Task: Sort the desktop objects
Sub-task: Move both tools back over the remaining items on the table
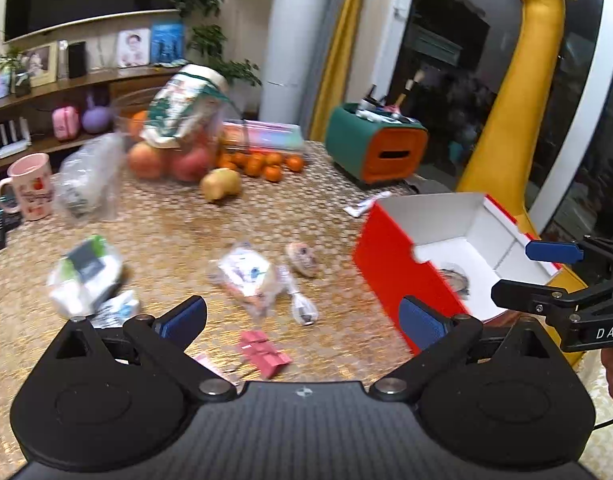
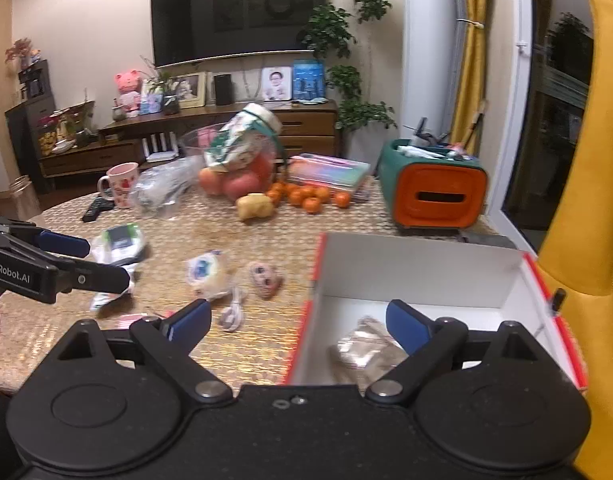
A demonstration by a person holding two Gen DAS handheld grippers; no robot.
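Observation:
A red box with a white inside (image 1: pixel 390 264) (image 2: pixel 418 280) stands open at the table's right. A clear-wrapped snack (image 2: pixel 366 352) lies inside it. My left gripper (image 1: pixel 302 320) is open and empty above the table, over a red packet (image 1: pixel 264 352). My right gripper (image 2: pixel 298 326) is open and empty, its right finger over the box. It also shows in the left wrist view (image 1: pixel 530 272). On the table lie a wrapped bun (image 1: pixel 248 276) (image 2: pixel 206 276), a small pink snack (image 1: pixel 302 258) (image 2: pixel 266 278), a white cable (image 1: pixel 302 304) (image 2: pixel 232 312) and a white-green packet (image 1: pixel 84 276) (image 2: pixel 120 244).
At the back stand a fruit bowl with a snack jar (image 1: pixel 174 136), small oranges (image 1: pixel 262 164), a pear (image 1: pixel 220 184), a pink mug (image 1: pixel 28 184), a clear bag (image 1: pixel 88 180) and a green-orange organiser (image 1: pixel 378 148). A yellow chair (image 2: pixel 578 200) stands at the right.

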